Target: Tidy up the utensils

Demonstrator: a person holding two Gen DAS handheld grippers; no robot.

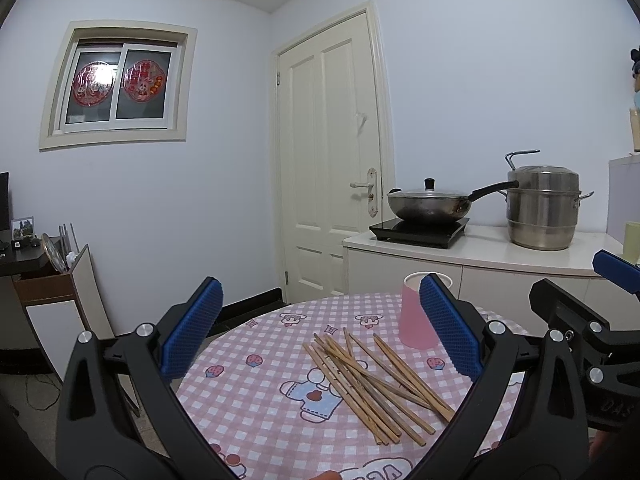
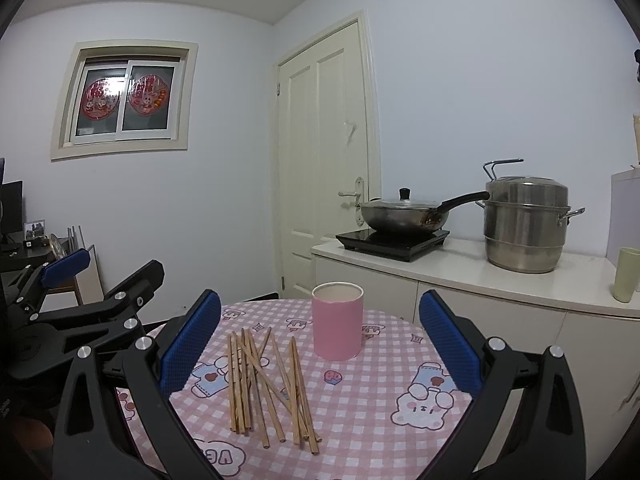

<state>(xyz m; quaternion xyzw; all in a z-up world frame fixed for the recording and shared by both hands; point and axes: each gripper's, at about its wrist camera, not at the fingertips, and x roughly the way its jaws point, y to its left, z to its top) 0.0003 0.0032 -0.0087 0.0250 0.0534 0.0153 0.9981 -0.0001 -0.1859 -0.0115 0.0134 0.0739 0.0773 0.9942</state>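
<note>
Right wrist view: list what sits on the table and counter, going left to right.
Left gripper at the edge → chopsticks loose on the checked tablecloth → pink cup → lidded wok on the induction cooker → steel steamer pot → green cup.

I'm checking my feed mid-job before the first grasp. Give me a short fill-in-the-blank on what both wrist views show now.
1. The wooden chopsticks lie in a loose pile on the ____ tablecloth.
2. The pink cup stands ____ beyond the pile.
3. Both the left claw and the right claw are ____ and hold nothing.
4. On the counter, the lidded wok sits on a black ____.

Missing words: checked; upright; open; cooktop
</note>
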